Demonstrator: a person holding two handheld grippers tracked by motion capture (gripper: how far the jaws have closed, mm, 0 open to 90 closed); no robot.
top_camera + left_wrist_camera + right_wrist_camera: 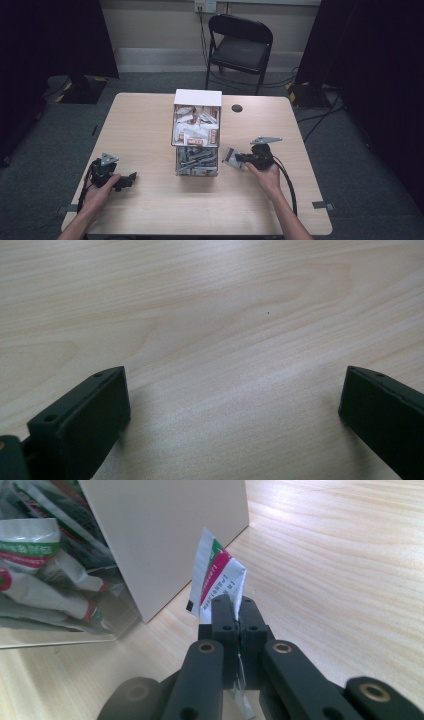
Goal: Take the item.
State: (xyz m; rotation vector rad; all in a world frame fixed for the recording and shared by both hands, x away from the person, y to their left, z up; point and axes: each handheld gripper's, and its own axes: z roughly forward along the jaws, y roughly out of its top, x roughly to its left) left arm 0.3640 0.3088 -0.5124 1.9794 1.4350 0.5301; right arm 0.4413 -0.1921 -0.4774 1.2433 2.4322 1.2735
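Now the right tongs [234, 611] are clamped tight on a sachet [216, 577], held upright just off the tabletop [150, 210] at about four o'clock from the clear box [196, 132], probably fresh from its stock. It's white, with a red band and a green corner. Left tongs [235, 405] rest wide open, idle, at eight o'clock.

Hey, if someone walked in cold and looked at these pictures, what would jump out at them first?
Probably the two-tier box in the middle of the wooden table, its compartments stuffed with small packets. Next, the right claw, shut on one white, red and green sachet just to the box's right. The left claw rests open at the table's near left with nothing in it.
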